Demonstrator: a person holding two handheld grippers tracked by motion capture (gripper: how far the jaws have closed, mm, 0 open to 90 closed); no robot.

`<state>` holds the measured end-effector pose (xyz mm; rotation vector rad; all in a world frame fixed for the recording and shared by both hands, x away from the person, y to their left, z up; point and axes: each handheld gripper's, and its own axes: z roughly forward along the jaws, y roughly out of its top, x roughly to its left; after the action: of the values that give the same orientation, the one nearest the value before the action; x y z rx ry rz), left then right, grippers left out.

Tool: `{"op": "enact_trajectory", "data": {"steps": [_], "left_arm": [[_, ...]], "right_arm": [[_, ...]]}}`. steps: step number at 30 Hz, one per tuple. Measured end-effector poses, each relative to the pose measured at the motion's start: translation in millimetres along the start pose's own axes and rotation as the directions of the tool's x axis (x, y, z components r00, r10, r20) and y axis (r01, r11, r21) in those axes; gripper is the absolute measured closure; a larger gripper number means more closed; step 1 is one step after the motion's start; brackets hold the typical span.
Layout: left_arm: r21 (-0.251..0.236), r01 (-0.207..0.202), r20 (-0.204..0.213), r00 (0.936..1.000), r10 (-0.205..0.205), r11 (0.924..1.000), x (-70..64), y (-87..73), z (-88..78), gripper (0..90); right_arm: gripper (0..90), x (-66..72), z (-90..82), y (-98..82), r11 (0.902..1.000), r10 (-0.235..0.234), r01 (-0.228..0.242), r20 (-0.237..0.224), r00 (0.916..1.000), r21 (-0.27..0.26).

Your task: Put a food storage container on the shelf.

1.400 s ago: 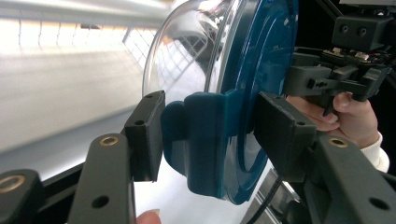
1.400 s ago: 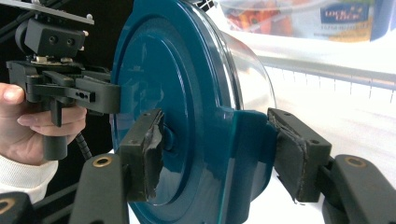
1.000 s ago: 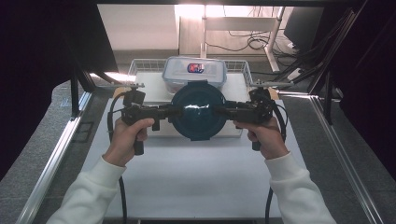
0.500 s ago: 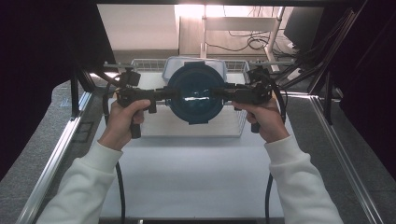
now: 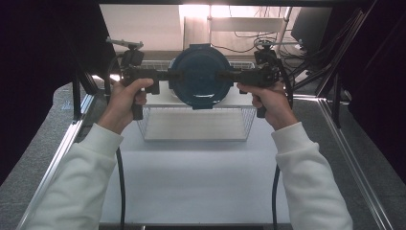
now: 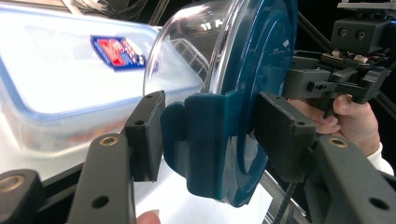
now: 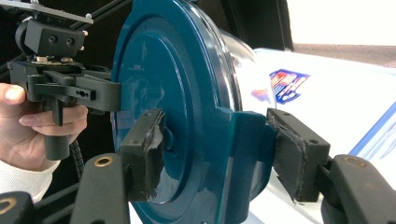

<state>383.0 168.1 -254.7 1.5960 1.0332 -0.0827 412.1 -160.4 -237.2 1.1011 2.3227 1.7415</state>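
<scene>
round container (image 5: 198, 79) with teal lid hanging in the air above wire basket (image 5: 196, 125), its glass bowl hiding behind the lid | left gripper (image 5: 165, 75) jaws clamping one lid latch | right gripper (image 5: 230, 75) jaws clamping the opposite latch | clear lidded box (image 6: 60, 84) sitting beyond, label blurred

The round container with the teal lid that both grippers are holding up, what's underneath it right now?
Beneath the raised round container sits a wire basket on the white table. A clear lidded box with a red-and-blue label lies close behind it. The teal lid hides the container's inside.
</scene>
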Motion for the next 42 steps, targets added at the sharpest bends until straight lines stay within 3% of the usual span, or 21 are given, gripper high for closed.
{"op": "enact_trajectory", "data": {"steps": [12, 17, 20, 26, 28, 34, 38, 42], "left_arm": [[0.029, -0.003, 0.022, 0.9998, 0.002, 0.9996, 12.6, 44.5, 13.8, 44.3], [0.027, 0.013, 0.019, 0.9997, -0.013, 0.9996, 21.7, 54.3, 19.9, 43.9], [0.029, 0.022, 0.017, 0.9996, -0.022, 0.9993, 26.7, 56.8, 22.8, 43.7], [0.067, 0.07, 0.001, 0.9976, -0.07, 0.9953, 50.4, 64.9, 33.6, 43.5], [0.056, 0.077, 0.005, 0.997, -0.077, 0.9955, 53.1, 65.7, 34.1, 43.8], [0.023, 0.15, 0.003, 0.9886, -0.151, 0.9883, 67.0, 69.5, 40.6, 42.1], [0.009, 0.185, -0.009, 0.9827, -0.185, 0.9827, 72.3, 72.1, 47.6, 40.6], [0.025, 0.225, -0.019, 0.9742, -0.225, 0.974, 76.6, 73.2, 55.4, 38.6]], "right_arm": [[39.2, -15.3, 3.2, 30.3, 0.9997, 0.022, -0.022, 0.022, 0.9995, -0.009], [39.2, -23.5, 8.8, 37.8, 0.9993, 0.035, -0.035, 0.029, 0.999, -0.011], [39.2, -30.6, 14.6, 39.8, 0.9983, 0.059, -0.059, 0.029, 0.9979, -0.002], [39.2, -48.1, 30.9, 42.4, 0.9936, 0.111, -0.111, 0.026, 0.9935, 0.021], [39.2, -53.3, 36.3, 41.2, 0.9909, 0.133, -0.133, 0.022, 0.9909, 0.018], [38.8, -59.1, 45.1, 45.2, 0.9765, 0.215, -0.215, 0.037, 0.9759, 0.006], [38.5, -69.2, 50.4, 48.2, 0.9554, 0.295, -0.295, 0.035, 0.9549, 0.007], [38.5, -80.5, 53.8, 44.9, 0.9281, 0.372, -0.372, 0.021, 0.9278, -0.008]]}}
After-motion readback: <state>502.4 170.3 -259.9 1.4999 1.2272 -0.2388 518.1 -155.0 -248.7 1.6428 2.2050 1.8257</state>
